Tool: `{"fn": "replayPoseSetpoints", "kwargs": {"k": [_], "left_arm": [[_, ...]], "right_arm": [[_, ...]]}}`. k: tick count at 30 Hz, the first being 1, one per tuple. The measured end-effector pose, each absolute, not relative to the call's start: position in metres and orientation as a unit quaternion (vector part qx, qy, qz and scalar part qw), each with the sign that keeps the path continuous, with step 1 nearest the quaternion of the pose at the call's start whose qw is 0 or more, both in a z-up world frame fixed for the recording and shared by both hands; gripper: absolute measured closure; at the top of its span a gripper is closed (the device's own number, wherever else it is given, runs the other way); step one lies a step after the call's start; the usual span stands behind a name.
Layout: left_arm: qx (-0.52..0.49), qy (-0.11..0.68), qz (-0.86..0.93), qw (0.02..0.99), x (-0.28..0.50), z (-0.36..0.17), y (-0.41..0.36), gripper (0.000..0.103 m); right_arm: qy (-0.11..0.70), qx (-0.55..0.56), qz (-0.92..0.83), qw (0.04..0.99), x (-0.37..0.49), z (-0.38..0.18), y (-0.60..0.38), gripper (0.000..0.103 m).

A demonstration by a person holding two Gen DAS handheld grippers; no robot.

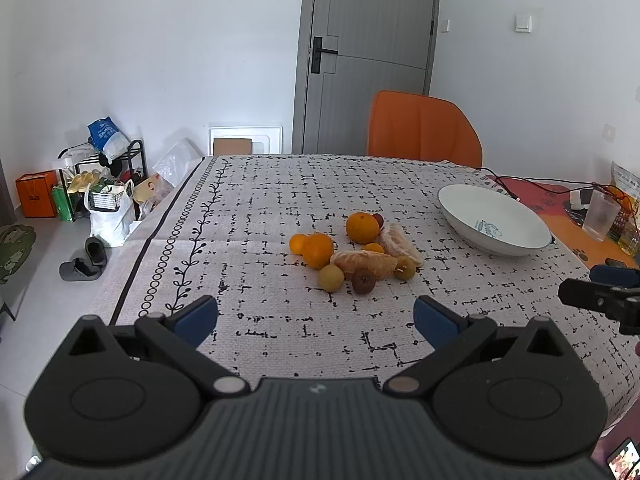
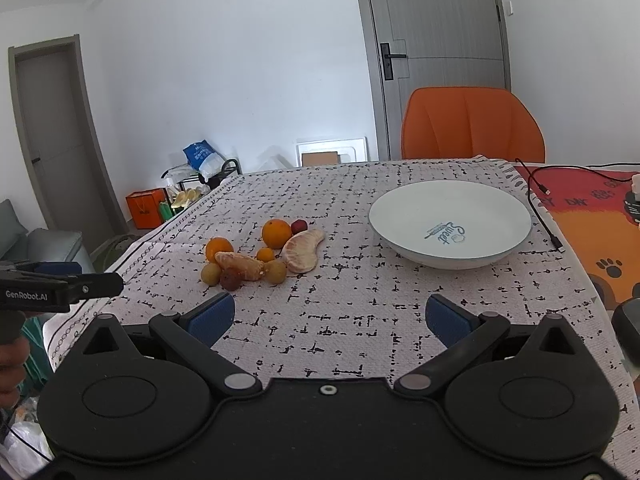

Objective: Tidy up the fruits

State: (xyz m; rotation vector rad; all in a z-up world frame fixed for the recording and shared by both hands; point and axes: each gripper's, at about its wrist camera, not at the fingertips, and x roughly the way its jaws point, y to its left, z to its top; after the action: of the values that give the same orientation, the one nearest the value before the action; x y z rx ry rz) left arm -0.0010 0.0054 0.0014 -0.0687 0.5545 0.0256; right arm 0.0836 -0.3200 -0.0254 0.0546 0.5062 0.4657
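Note:
A pile of fruit lies mid-table: a big orange (image 1: 362,227) (image 2: 276,233), smaller oranges (image 1: 317,250) (image 2: 219,249), peeled citrus segments (image 1: 367,263) (image 2: 303,254), small yellow-green fruits (image 1: 331,277) (image 2: 275,271), a brown one (image 1: 364,281) (image 2: 231,280) and a small red one (image 2: 299,226). An empty white bowl (image 1: 460,216) (image 2: 400,216) stands to the right of the pile. My left gripper (image 1: 316,320) is open and empty, hovering near the front of the pile. My right gripper (image 2: 330,316) is open and empty, in front of the space between pile and bowl.
An orange chair (image 1: 424,130) (image 2: 472,124) stands at the table's far edge. A black cable (image 2: 540,204), a plastic cup (image 1: 600,216) and an orange mat (image 2: 600,232) are at the right. Bags and a rack (image 1: 100,184) sit on the floor at the left.

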Motion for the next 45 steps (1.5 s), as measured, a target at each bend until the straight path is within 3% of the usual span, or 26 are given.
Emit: {"fn": "replayPoseSetpoints", "kwargs": {"k": [45], "left_arm": [[-0.045, 0.242, 0.000, 0.969, 0.031, -0.022, 0.007, 0.003]], "right_arm": [[0.244, 0.017, 0.278, 0.929, 0.108, -0.048, -0.303, 0.000]]}}
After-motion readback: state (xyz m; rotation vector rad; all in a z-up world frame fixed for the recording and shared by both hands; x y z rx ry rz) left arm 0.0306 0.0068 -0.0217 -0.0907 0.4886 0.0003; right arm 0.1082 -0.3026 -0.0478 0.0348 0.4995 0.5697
